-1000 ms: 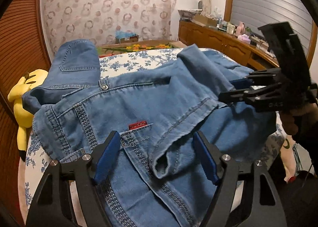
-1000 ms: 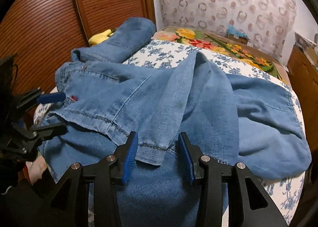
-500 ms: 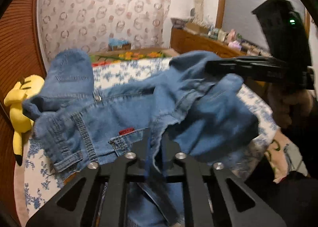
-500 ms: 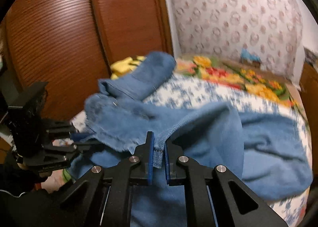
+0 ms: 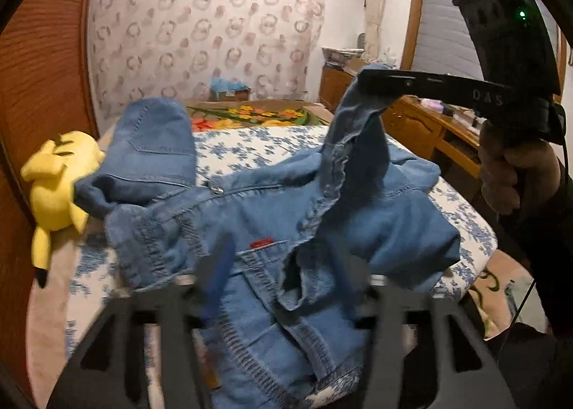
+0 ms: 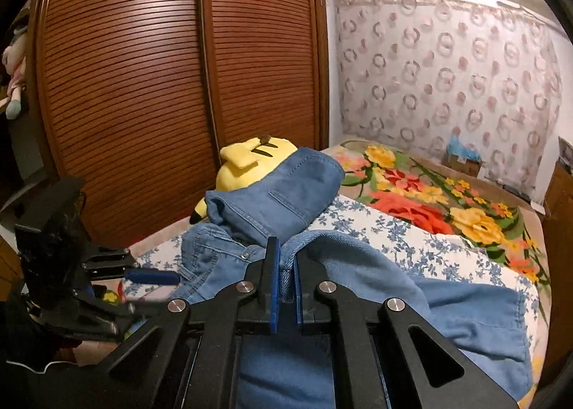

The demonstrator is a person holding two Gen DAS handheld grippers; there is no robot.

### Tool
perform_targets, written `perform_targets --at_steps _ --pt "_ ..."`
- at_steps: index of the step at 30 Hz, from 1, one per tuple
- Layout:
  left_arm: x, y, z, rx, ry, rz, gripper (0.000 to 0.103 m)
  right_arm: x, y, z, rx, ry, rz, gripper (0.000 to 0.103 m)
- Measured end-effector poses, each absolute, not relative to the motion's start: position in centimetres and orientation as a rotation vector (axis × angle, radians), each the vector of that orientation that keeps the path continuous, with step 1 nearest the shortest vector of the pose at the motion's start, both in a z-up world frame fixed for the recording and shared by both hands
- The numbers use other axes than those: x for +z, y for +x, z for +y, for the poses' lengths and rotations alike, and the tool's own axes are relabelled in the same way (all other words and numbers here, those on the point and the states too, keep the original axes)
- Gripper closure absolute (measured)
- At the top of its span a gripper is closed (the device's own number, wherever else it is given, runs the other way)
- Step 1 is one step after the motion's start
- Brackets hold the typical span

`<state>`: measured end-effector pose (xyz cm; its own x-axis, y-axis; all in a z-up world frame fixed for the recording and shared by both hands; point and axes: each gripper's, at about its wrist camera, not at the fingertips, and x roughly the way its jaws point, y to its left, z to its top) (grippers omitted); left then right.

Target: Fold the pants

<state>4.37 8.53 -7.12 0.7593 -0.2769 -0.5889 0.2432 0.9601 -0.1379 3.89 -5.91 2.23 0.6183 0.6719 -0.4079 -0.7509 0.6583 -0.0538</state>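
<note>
Denim pants (image 5: 272,215) lying crumpled across a blue-flowered bedsheet (image 5: 250,147), one leg hem pinched and lifted clear by the right gripper (image 6: 285,283). Hovering low over the waistband with jaws spread wide and holding nothing, the left gripper (image 5: 283,276). Resting beside a yellow plush toy (image 5: 57,187), near a slatted wooden wardrobe (image 6: 161,68).

Motion blur smears the left claw (image 5: 283,287) at 6 o'clock of its own view, so its fingers' outlines are soft. The pants (image 5: 272,230) run off the bottom edge there. In the right view, denim hides the bed (image 6: 412,240) toward 5 o'clock.
</note>
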Motion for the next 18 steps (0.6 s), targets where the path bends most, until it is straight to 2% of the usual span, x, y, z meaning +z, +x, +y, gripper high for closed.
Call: perform_targets --at_steps 6,7,8,10,13,18 --pt "-9.9 7.8 7.0 -0.294 -0.024 0.710 0.039 3.0 4.5 -6.6 0.806 -0.207 0.390 0.097" --pt "-10.0 7.9 6.8 -0.285 -0.017 0.715 0.042 3.1 4.6 -6.7 0.804 -0.201 0.393 0.097" --pt "-10.1 8.3 6.4 -0.291 -0.009 0.712 0.047 3.1 4.7 -6.7 0.800 -0.198 0.395 0.097" --pt "-10.0 8.4 6.1 -0.323 -0.009 0.711 0.089 3.0 5.0 -7.0 0.795 -0.190 0.402 0.097" --pt "-9.2 7.7 5.6 -0.353 -0.014 0.710 0.098 3.1 5.1 -7.1 0.796 -0.180 0.403 0.097" --pt "-6.0 3.7 6.4 -0.372 -0.040 0.645 0.099 4.4 5.3 -5.6 0.828 -0.167 0.382 0.098"
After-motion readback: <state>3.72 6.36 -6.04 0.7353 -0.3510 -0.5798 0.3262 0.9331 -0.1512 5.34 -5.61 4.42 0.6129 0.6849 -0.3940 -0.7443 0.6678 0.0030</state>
